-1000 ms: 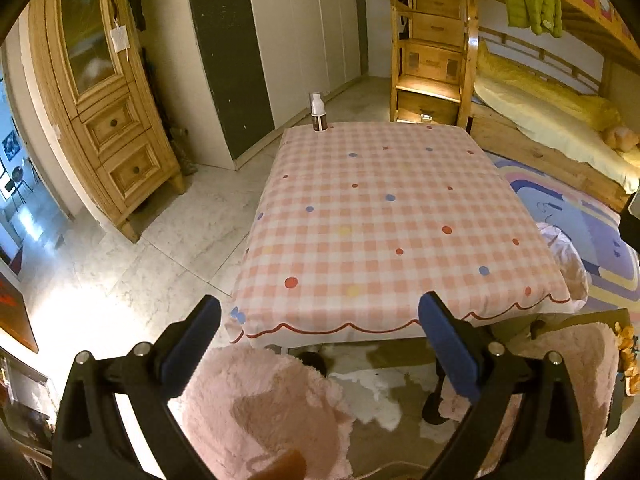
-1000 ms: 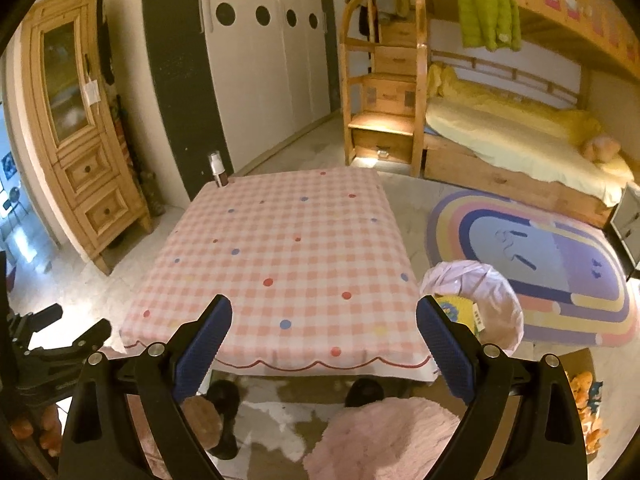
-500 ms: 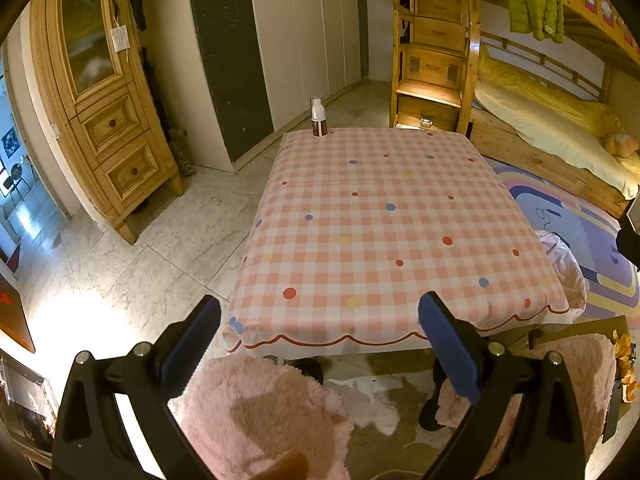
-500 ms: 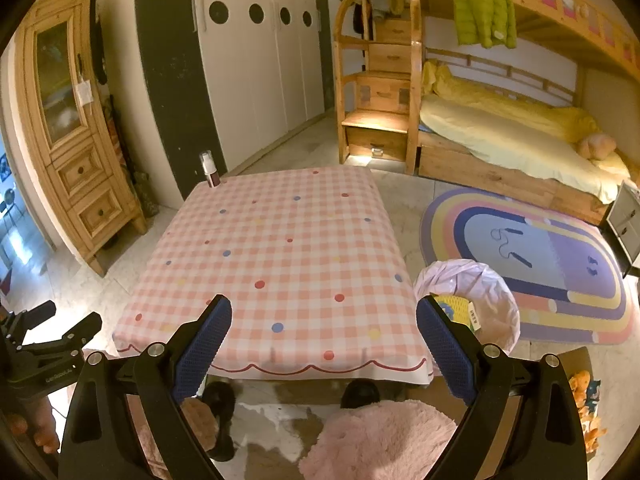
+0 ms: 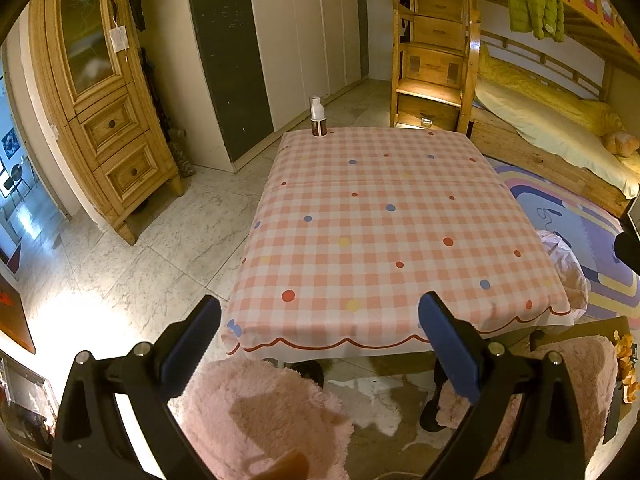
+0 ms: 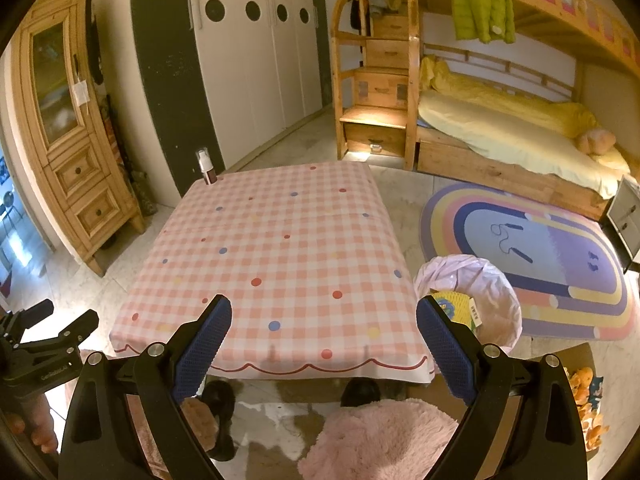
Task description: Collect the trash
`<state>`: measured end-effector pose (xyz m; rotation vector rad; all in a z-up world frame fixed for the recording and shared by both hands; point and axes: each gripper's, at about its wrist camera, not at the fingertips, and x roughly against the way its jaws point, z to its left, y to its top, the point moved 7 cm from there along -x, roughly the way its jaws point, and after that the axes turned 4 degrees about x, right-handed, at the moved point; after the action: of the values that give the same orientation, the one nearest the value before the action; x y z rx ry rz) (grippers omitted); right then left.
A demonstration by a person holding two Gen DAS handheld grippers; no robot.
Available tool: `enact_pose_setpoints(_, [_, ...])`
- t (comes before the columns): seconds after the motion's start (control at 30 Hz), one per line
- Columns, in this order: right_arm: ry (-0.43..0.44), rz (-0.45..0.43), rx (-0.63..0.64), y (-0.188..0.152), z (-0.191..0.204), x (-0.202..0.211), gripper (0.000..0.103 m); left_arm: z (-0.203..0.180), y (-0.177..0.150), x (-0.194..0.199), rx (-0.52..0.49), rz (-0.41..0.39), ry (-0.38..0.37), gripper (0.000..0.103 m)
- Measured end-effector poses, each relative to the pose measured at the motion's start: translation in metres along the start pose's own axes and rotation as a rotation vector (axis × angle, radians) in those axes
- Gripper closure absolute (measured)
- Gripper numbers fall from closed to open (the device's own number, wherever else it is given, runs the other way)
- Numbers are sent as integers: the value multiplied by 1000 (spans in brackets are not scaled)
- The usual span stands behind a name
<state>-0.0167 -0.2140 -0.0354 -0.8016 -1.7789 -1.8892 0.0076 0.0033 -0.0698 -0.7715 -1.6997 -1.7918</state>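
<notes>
The upright bottle (image 5: pixel 318 121) stands at the table's (image 5: pixel 384 240) far left corner, well beyond both wide-open, empty grippers, nearer the left gripper (image 5: pixel 320 340)

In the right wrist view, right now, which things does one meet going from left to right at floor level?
Wooden cabinet → table with checked cloth → trash bin with pink liner → rainbow rug.
</notes>
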Motion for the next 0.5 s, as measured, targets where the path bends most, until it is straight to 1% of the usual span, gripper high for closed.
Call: enact_pose_setpoints(0.5, [0, 1, -1, 0, 0, 0, 11, 0, 0, -4, -3, -3, 2, 7])
